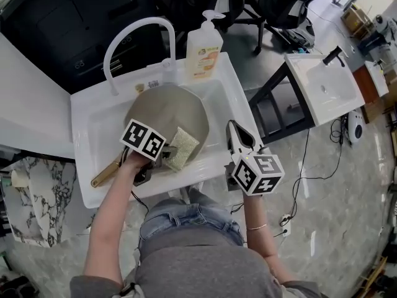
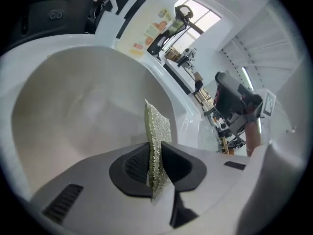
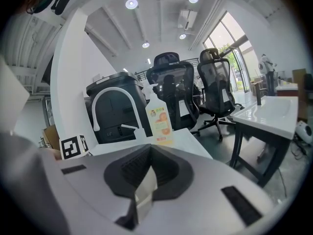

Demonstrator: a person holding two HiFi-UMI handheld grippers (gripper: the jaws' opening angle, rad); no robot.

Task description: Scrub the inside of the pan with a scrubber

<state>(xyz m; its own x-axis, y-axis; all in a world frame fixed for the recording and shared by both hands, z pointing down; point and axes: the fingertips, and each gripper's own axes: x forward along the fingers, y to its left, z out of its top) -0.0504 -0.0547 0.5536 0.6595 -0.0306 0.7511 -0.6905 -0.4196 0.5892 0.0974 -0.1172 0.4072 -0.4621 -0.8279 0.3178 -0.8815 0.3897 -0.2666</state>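
In an office, a white sink [image 1: 84, 113] with the pan [image 1: 167, 107] inside. Pinches the scrubber [image 1: 180, 148] in the left gripper [image 1: 162, 156] at the pan's near rim; right gripper [image 1: 234, 129] closed, empty, right of sink. Could skid the unbraced pan under pressure.

A white sink [image 1: 87, 120] stands on a shiny grey floor [image 1: 347, 188]. A white arched tap [image 1: 139, 22] rises from its back rim. Just beside the tap, on the same rim, stands a soap bottle [image 1: 203, 49] with a pump top and an orange label. Behind the sink is a black cabinet [image 1: 68, 14]. To the right, well apart, a 2nd white basin [image 1: 322, 82] rests on a black frame. 2 black office chairs [image 3: 171, 89] stand beyond it. Cables [image 1: 305, 160] trail over the floor.
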